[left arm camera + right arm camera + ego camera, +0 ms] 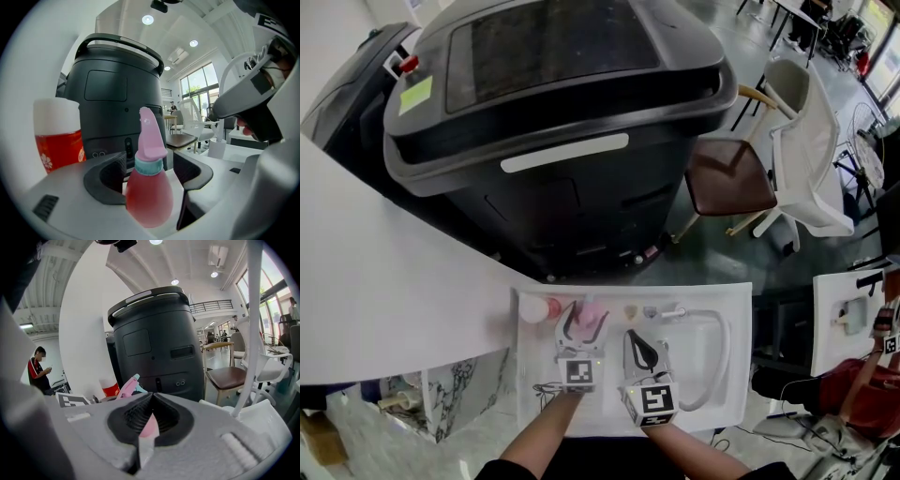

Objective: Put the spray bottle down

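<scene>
the pink plastic spray bottle (149, 197) stands upright between the spread left tongs (584, 325), right of the red white-topped cup (58, 140). the right tongs (643, 352) are pressed together, empty.

An open office or lab hall — long white bench (375, 300), chairs (731, 175), tall far windows (199, 86), round ceiling lights (147, 19).

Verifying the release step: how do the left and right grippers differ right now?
Left gripper has jaws wide apart; right gripper has jaws closed together. The spray bottle stands upright between the left gripper's pads, unclamped; the right gripper shows only a pink sliver in its slit, unidentifiable. Shared: both reach side by side over the white tray.
</scene>
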`<state>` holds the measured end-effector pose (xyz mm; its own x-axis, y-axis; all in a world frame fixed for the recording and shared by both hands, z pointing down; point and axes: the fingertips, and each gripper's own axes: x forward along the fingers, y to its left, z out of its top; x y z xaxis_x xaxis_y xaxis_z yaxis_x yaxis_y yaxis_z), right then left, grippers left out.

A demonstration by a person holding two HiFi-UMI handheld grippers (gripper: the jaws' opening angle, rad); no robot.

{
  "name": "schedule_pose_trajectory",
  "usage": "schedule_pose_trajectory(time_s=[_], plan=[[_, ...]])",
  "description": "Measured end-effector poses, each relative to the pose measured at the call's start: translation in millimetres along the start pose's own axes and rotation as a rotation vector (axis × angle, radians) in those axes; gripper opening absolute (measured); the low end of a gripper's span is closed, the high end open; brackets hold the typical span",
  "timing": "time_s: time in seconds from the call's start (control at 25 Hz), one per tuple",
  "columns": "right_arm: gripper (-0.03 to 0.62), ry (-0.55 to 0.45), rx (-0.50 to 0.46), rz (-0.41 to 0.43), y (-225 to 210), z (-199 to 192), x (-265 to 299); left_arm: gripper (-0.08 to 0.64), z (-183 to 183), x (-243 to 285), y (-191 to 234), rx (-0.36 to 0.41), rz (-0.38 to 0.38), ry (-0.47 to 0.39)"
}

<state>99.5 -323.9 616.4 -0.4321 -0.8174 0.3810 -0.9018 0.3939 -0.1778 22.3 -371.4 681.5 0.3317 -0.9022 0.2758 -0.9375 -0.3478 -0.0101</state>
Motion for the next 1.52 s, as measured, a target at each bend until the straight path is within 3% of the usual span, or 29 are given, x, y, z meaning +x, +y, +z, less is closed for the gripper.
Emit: schedule_pose_trajectory(time_s=[0.64,0.84,1.0,1.16,1.28,1.4,1.52], plan=[[-0.002,-0.07,0.0,-0.052,18,11,-32,0.328,-8,-67,-1,-0.119,-0.057,0.051],[-0.003,-0.088,0.022,-0.117,26,17,-61,0.328,8,-119,-3,-0.091,-0.093,0.055],[-0.003,-0.108,0.01,-0.126,51,21,-94,0.327,28,-171,0,-0.123,-0.142,0.055],[-0.003,-0.111,-0.025,-0.11,84,15,-133,0.327,52,-224,5,-0.166,-0.134,0.028],[-0.003,-0.107,-0.026,-0.1,110,7,-161,0.268,65,-265,9,-0.202,-0.152,0.009],[-0.003,-0.113,-0.02,-0.091,134,3,-186,0.112,73,-305,9,-0.252,-0.195,-0.002],[-0.003,-0.135,-0.017,-0.098,154,8,-204,0.041,80,-338,13,-0.241,-0.203,-0.036]])
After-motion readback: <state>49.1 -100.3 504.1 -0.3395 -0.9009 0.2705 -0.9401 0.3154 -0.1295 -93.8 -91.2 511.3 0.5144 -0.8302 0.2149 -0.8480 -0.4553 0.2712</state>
